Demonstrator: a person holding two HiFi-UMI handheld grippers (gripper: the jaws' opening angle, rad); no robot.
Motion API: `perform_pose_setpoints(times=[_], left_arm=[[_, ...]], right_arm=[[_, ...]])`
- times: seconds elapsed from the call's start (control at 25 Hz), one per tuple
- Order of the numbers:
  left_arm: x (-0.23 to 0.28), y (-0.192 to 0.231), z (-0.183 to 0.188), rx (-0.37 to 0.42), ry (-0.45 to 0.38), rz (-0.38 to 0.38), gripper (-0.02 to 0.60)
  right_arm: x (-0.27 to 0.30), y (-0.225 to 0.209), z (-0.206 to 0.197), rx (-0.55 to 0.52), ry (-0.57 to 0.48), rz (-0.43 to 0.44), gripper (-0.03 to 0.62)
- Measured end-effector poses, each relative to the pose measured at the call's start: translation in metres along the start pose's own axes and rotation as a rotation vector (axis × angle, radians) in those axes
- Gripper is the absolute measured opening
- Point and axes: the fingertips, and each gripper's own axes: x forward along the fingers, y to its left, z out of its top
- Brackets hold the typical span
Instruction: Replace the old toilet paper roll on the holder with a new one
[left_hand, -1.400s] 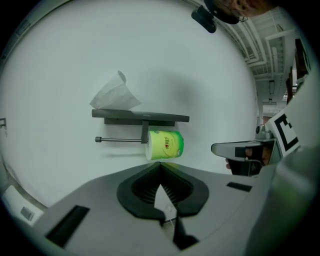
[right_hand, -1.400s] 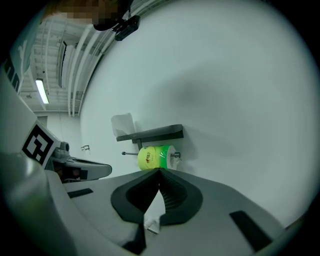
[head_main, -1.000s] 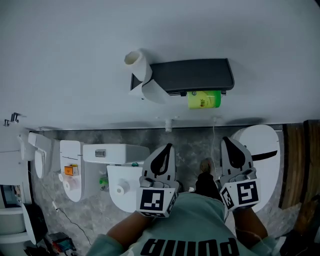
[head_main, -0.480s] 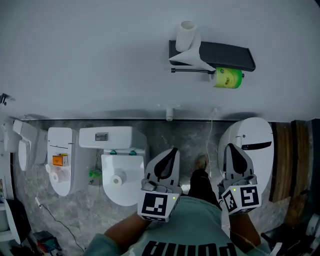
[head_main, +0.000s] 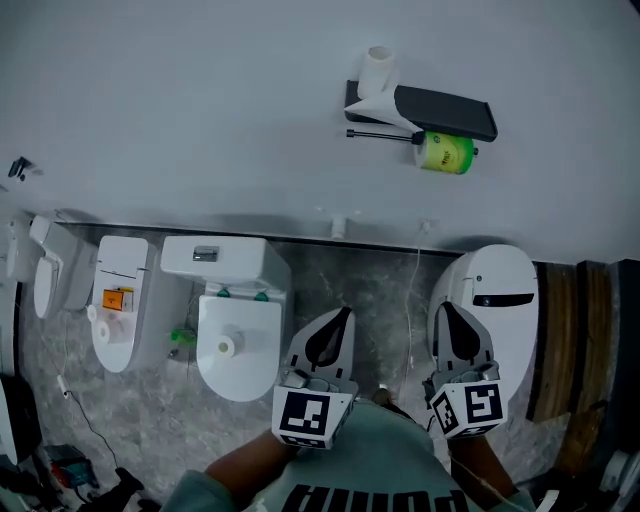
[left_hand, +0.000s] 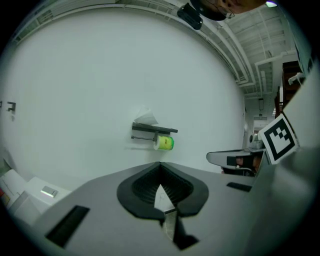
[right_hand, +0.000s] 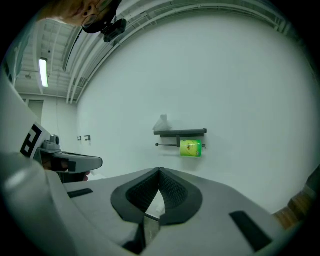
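Note:
A black wall holder (head_main: 445, 108) carries a green-wrapped roll (head_main: 444, 152) on its bar. A white roll (head_main: 376, 72) with a loose tail stands on the holder's left end. My left gripper (head_main: 335, 318) and right gripper (head_main: 450, 312) hover side by side well short of the wall, both shut and empty. In the left gripper view the green roll (left_hand: 164, 143) hangs far ahead of the closed tips (left_hand: 160, 165). In the right gripper view the green roll (right_hand: 190, 148) sits beyond the closed tips (right_hand: 159, 171), under the shelf (right_hand: 180, 132).
On the marble floor below stand a white toilet (head_main: 240, 330), a narrower white fixture (head_main: 120, 310) to its left and a rounded white unit (head_main: 495, 300) to the right. A wooden panel (head_main: 580, 340) borders the right side. A pipe stub (head_main: 338, 228) juts from the wall base.
The holder now looks smaller and sits higher and further right in the head view. Both grippers sit lower in the frame. They stay shut and empty.

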Motion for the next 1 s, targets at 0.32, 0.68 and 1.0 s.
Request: perform_pose_setpoints(times=[0.32,0.68,1.0], left_arm=[[-0.043,-0.079,-0.024,0.030,0.015,0.079,0.006],[-0.099,-0.144,-0.048,0.047,0.013,0.161,0.006],[-0.125,-0.160,-0.062,0.064,0.011,0.173,0.006]], right_arm=[[-0.078,-0.023,-0.002,-0.021,-0.056,0.081,0.009],[-0.162,-0.030,-0.010,-0.049,-0.080,0.153,0.009],[-0.202,-0.020,-0.031,-0.067,-0.080,0.157,0.008]])
